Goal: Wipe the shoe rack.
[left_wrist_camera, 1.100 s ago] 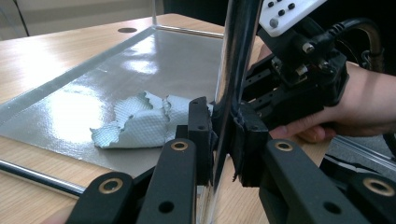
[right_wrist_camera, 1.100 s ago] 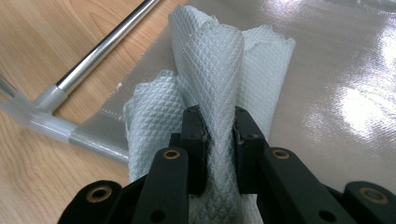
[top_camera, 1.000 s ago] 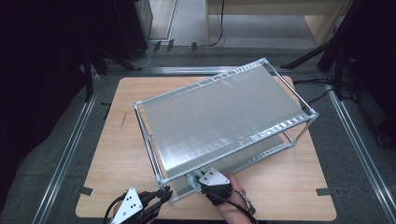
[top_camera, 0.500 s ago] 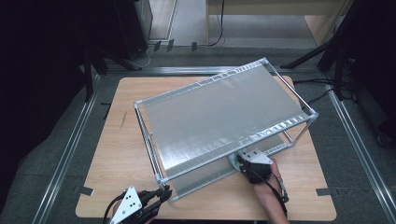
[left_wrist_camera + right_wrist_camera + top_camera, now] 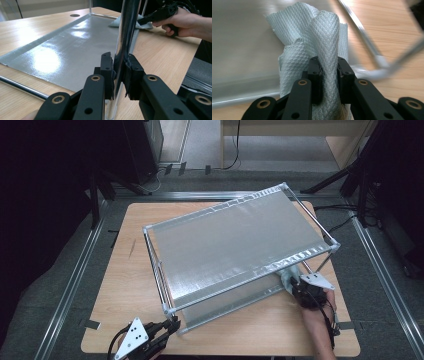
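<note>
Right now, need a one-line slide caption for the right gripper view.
Right claw pinches a quilted pale-blue cloth against the lower metal shelf of the rack.

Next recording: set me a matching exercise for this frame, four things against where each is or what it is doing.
Things:
1. left hand-held gripper
2. right hand-held gripper
3. cloth
4. metal rack

States:
A. stands on the wooden table
B. pale, quilted, pinched between black jaws
C. clamped on the rack's shiny corner post
D. holds the cloth at the lower shelf

Pairs: 1-C, 2-D, 3-B, 4-A
</note>
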Motion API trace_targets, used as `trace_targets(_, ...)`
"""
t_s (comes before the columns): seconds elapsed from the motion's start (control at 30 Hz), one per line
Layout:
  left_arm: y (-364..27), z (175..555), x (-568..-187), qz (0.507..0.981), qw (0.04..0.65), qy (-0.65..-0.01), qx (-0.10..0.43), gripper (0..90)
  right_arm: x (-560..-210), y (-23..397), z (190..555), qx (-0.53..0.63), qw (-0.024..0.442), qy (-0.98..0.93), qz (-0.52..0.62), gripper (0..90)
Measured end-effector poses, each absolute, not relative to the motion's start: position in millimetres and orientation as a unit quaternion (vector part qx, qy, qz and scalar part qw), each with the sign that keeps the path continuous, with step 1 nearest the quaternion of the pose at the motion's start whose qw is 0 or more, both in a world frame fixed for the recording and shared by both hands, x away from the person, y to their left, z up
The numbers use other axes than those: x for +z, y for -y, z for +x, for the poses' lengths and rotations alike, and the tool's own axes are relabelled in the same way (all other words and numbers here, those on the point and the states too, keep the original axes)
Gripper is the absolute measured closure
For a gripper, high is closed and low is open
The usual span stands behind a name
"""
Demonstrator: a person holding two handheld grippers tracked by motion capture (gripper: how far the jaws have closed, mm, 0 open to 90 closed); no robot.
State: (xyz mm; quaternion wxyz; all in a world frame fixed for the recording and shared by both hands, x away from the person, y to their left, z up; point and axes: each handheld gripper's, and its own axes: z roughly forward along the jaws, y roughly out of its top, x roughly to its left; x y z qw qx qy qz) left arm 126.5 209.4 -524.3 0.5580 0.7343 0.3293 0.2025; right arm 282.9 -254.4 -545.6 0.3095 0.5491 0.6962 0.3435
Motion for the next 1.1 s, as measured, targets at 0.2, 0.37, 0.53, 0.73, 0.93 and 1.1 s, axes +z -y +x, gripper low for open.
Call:
trace_targets(0.2, -209, 126, -524, 0.734, 0.556, -0.332, 0.205, 79.6, -543, 278, 282, 0.341, 0.315, -0.667, 0.582, 76.4)
trace_targets(0.37, -210, 128, -525, 0.732, 0.558, -0.336, 0.202, 79.5, -550, 283, 280, 0.331, 0.298, -0.683, 0.579, 77.1)
trace_targets(0.53, -208, 128, -525, 0.73, 0.56, -0.339, 0.198, 79.5, -551, 263, 274, 0.322, 0.296, -0.705, 0.558, 77.8)
trace_targets(0.73, -201, 126, -526, 0.734, 0.559, -0.331, 0.197, 79.8, -551, 224, 262, 0.323, 0.286, -0.737, 0.52, 78.0)
trace_targets(0.93, -199, 125, -526, 0.736, 0.559, -0.327, 0.199, 79.9, -550, 170, 243, 0.341, 0.251, -0.779, 0.463, 77.4)
trace_targets(1.1, -199, 125, -526, 0.736, 0.558, -0.326, 0.2, 79.9, -550, 136, 228, 0.35, 0.232, -0.803, 0.423, 76.5)
